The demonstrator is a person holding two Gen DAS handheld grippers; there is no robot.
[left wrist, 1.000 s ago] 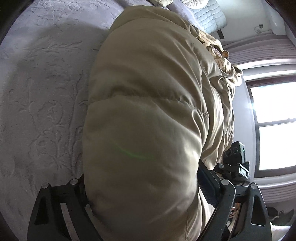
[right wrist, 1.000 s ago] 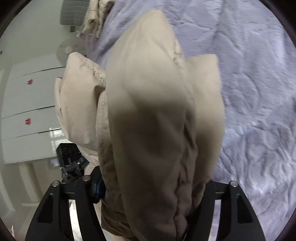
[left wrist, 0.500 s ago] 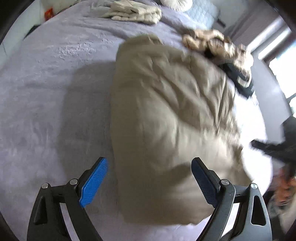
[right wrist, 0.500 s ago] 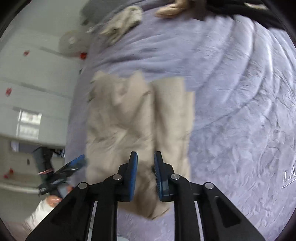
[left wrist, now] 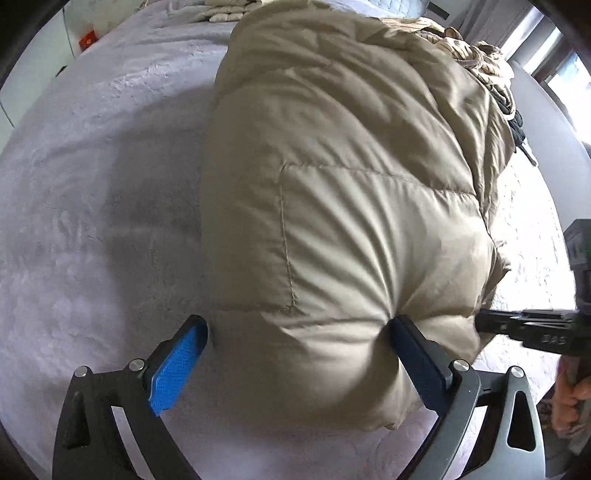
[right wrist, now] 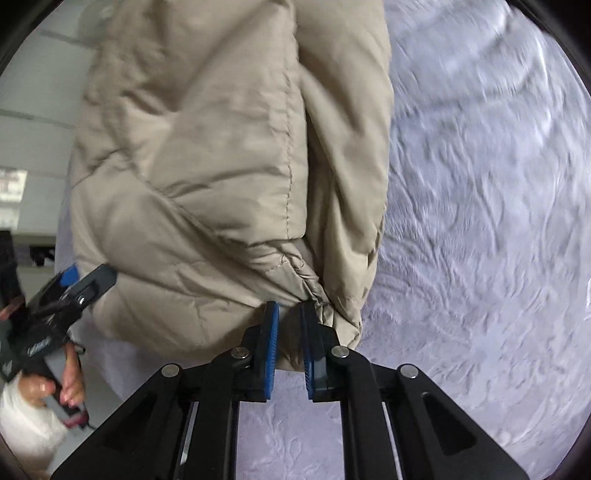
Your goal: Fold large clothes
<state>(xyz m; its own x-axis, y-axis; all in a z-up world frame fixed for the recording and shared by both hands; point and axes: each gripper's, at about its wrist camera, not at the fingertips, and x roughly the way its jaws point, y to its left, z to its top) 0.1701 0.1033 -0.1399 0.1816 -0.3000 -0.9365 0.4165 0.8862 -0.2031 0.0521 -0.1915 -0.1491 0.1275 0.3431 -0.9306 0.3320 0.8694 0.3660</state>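
A puffy beige jacket (left wrist: 351, 184) lies folded on the lavender bedspread (left wrist: 92, 221). My left gripper (left wrist: 298, 325) straddles its near corner and its jaws are opening. The right pad (left wrist: 410, 354) dents the fabric, while the left pad (left wrist: 181, 365) stands just beside it on the bedspread side. In the right wrist view the jacket (right wrist: 221, 166) fills the upper left. My right gripper (right wrist: 289, 308) is closing, with a gathered bit of the hem pinched between its blue pads. Each gripper shows at the edge of the other's view: the right gripper (left wrist: 535, 328) and the left gripper (right wrist: 74, 291).
More clothes lie at the bed's far end: a pale quilted piece (left wrist: 229, 11), a tan patterned garment (left wrist: 472, 55) and something black (left wrist: 517, 129). A person's hand (right wrist: 70, 384) holds the left gripper. White cupboards stand past the bed's left edge. Bare bedspread (right wrist: 480, 221) stretches to the right.
A second ago both grippers held the jacket up. Half a second ago it lay let go on the bed. Both have since come down to its near edge, and the right one has pinched the hem.
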